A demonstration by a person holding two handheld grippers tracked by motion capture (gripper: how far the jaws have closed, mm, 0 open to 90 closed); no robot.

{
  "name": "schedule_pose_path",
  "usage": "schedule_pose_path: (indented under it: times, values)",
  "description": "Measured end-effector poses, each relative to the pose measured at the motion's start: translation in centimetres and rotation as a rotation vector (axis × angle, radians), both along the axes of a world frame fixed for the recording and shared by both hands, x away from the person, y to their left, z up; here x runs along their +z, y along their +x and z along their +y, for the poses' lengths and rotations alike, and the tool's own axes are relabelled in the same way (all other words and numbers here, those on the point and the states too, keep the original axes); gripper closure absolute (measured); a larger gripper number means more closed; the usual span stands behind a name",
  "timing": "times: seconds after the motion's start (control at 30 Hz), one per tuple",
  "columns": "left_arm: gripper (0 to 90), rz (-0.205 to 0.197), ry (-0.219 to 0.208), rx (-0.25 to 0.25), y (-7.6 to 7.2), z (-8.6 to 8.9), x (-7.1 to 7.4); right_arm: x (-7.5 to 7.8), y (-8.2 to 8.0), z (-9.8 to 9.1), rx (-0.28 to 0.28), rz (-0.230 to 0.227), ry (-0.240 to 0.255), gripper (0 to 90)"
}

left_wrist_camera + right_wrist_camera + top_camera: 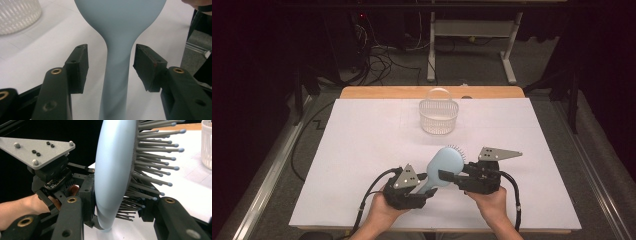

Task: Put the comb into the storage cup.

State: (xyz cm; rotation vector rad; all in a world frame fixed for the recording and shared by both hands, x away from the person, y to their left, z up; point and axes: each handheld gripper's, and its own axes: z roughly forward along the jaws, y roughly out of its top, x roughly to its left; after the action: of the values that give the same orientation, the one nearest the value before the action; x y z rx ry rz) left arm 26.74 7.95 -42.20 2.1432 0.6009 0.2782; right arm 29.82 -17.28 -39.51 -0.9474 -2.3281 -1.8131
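A light blue hairbrush (pixel 446 162) hangs low over the white table near its front edge, handle toward the left hand. My right gripper (pixel 448 175) is shut on the brush head (pixel 112 170), one pad on its smooth back and the other in the bristles (pixel 152 157). My left gripper (pixel 424 183) is open around the handle (pixel 116 75). Both of its pads (pixel 80 65) stand clear of the handle, with a gap on each side. The left gripper also appears beyond the brush in the right gripper view, grey plate (pixel 37 148) on top.
A white ribbed basket (pixel 439 117) stands at the back middle of the white sheet (pixel 362 140), seen again as the basket (pixel 17 15) in the left gripper view. The wooden table edge (pixel 412 92) lies behind it. Cables trail off the front edge from both grippers.
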Motion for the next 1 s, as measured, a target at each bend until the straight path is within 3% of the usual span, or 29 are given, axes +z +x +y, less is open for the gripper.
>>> schedule_pose_path:
  times: [0.2, 0.5, 0.7, 1.0]
  values:
    - [38.6, -0.014, -0.018, -0.011, -0.1, 0.1, 0.0, 0.1, -0.1, 0.1, -0.001, -0.006, -0.016, 57.8]
    - [31.0, 0.005, -0.06, -0.018, 0.1, 0.6, 0.1, 0.0, -0.2, 0.2, 0.0, -0.007, -0.027, 57.8]
    - [23.5, 0.025, -0.06, -0.018, 0.3, 0.8, 0.1, 0.2, -0.2, -0.2, -0.012, -0.008, -0.02, 57.7]
    - [20.9, 0.034, -0.069, -0.008, 0.7, 1.2, 0.0, 0.6, -0.3, -0.3, -0.02, -0.016, -0.029, 57.5]
